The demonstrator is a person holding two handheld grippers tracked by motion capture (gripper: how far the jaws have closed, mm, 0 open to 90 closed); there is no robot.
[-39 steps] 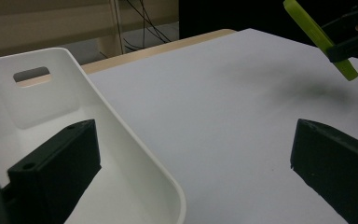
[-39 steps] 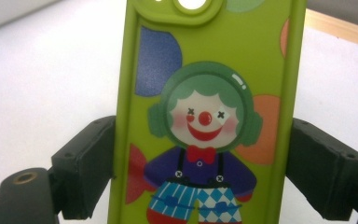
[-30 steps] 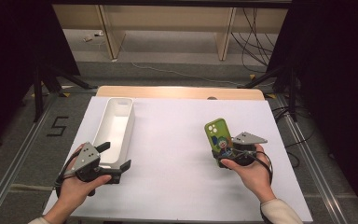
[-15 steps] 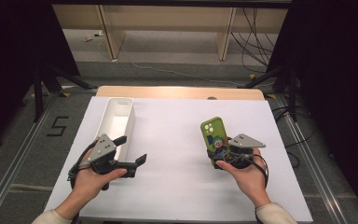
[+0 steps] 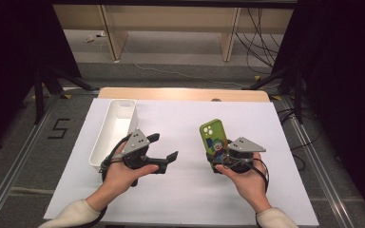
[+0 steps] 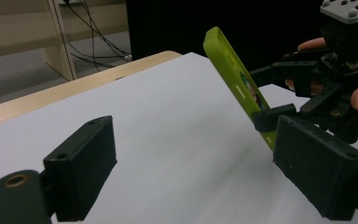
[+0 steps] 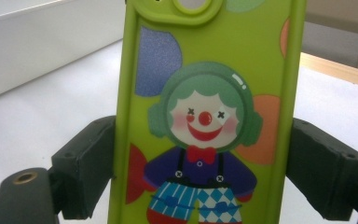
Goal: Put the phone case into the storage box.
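A lime-green phone case (image 5: 211,134) with a clown picture (image 7: 200,121) stands tilted up off the white table sheet (image 5: 190,190). My right gripper (image 5: 220,154) is shut on it, and in the right gripper view (image 7: 205,172) a pad presses on each long edge. My left gripper (image 5: 163,147) hovers over the sheet left of the case and points toward it. Its jaws have just been closing a little but are still open, with nothing between them. In the left gripper view (image 6: 200,172) the case (image 6: 233,77) leans beyond the right jaw, apart from it.
A long white bin (image 5: 115,128) lies along the left side of the sheet, close behind my left hand. The table's wooden far edge (image 5: 180,93) borders a floor with cables and shelf legs. Dark frames stand on both sides.
My left gripper has moved from beside the bin's near end up and to the right, toward the phone case. The right hand and the case have hardly moved.
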